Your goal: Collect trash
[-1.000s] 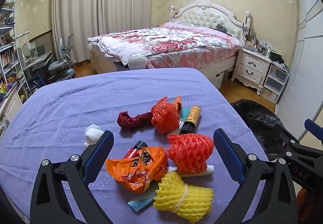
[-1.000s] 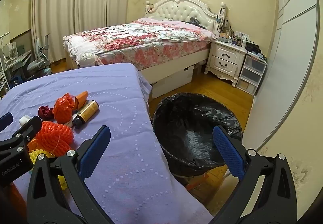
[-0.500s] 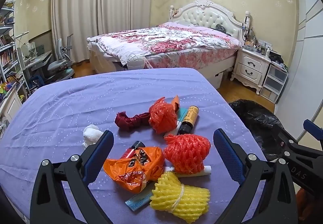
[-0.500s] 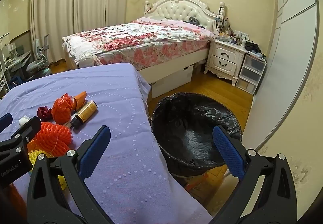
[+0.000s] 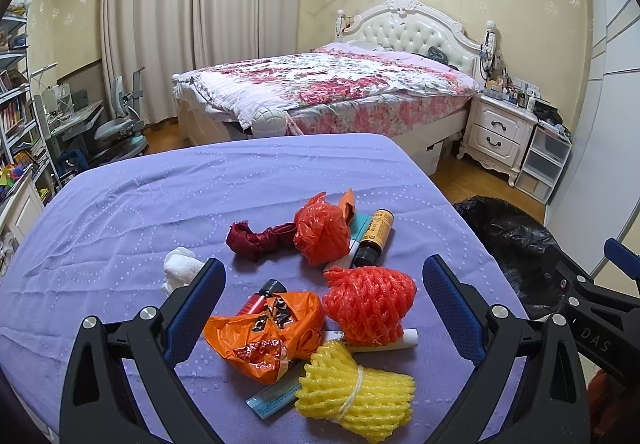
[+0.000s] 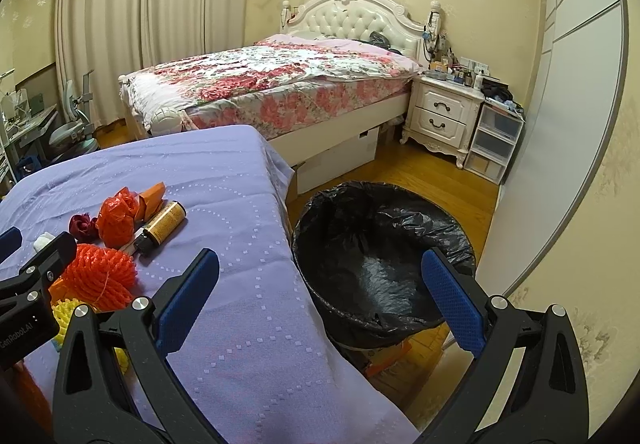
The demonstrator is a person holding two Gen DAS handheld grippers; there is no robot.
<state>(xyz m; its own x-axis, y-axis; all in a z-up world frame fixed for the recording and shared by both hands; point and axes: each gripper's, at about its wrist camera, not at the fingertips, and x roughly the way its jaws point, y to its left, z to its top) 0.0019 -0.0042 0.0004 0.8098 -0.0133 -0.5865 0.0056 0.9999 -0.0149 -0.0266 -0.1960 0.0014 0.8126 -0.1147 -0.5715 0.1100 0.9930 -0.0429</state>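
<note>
Trash lies on the purple tablecloth (image 5: 160,211): an orange plastic bag (image 5: 266,332), a red foam net (image 5: 368,302), a yellow foam net (image 5: 354,394), a crumpled red bag (image 5: 322,232), a brown bottle (image 5: 374,240), a dark red cloth (image 5: 258,240) and a white tissue (image 5: 180,270). My left gripper (image 5: 324,308) is open above the orange bag and red net, holding nothing. My right gripper (image 6: 320,300) is open and empty, over the table's right edge by the black-lined bin (image 6: 380,264).
A bed (image 6: 272,83) stands beyond the table, with a white nightstand (image 6: 444,115) and plastic drawers (image 6: 494,141) at the right. A desk, chair and shelves (image 5: 24,115) are at the left. Wooden floor surrounds the bin.
The left gripper has shifted slightly; the trash pile sits a little lower and to the left in its view. The right gripper has barely moved. Both stay open.
</note>
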